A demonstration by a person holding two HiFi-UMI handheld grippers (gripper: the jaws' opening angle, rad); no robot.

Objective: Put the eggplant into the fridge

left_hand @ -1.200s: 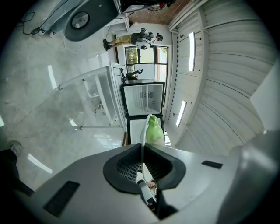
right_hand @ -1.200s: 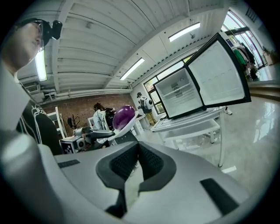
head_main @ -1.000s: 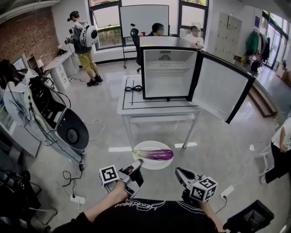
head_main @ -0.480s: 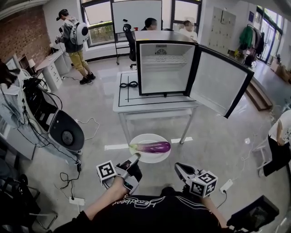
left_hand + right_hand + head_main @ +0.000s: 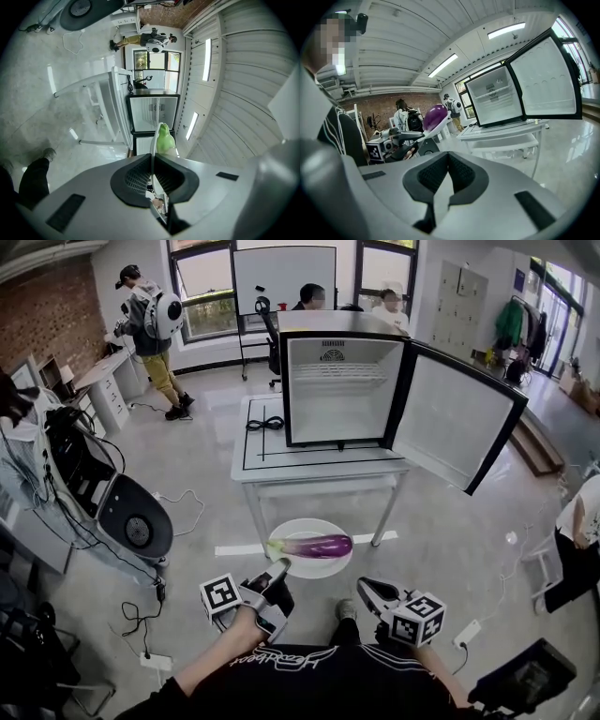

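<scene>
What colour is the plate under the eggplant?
White plate, purple eggplant on it; clearest in the head view.

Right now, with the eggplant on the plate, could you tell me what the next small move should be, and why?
Probably carry the plate level toward the fridge: the left gripper is clamped on its rim, the eggplant lies loose on it, and the fridge stands open on the table ahead.

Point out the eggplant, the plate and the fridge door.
eggplant [image 5: 317,547]: head view, middle of the purple body.
plate [image 5: 309,525]: head view, bare far rim.
fridge door [image 5: 455,418]: head view, white inner panel.
</scene>
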